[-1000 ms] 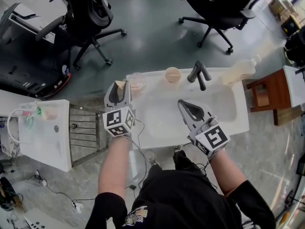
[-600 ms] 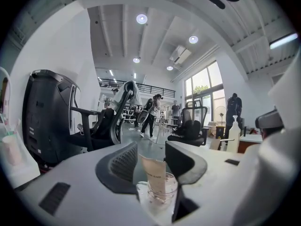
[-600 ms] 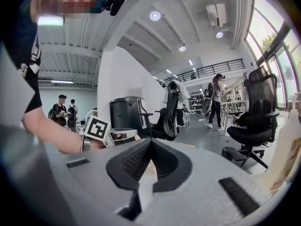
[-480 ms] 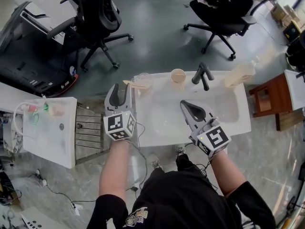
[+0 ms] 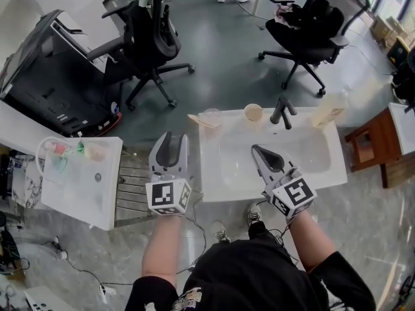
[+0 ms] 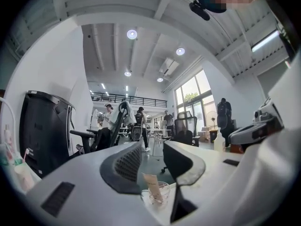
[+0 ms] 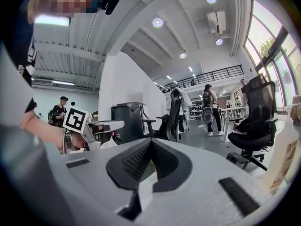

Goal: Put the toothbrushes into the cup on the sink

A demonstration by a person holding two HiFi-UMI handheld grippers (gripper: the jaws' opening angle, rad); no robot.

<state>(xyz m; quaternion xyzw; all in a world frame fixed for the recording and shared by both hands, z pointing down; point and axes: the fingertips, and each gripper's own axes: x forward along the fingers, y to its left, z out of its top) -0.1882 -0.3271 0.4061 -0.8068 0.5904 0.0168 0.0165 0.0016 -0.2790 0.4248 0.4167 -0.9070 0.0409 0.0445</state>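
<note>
A clear glass cup stands on the far left corner of the white sink, with a tan toothbrush leaning in it. In the left gripper view the same cup and brush show beyond the jaws. My left gripper hangs left of the sink, short of the cup. It is open, its jaws have just been closing a little, and nothing is between them. My right gripper is shut and empty over the basin.
A tan cup, a dark faucet and a soap bottle line the sink's far edge. A second white basin with coloured items stands at left, a metal rack between. Office chairs and people stand beyond.
My left gripper has drawn back and up from the clear cup, leaving the tan toothbrush in it. The right gripper has also lifted slightly, still shut.
</note>
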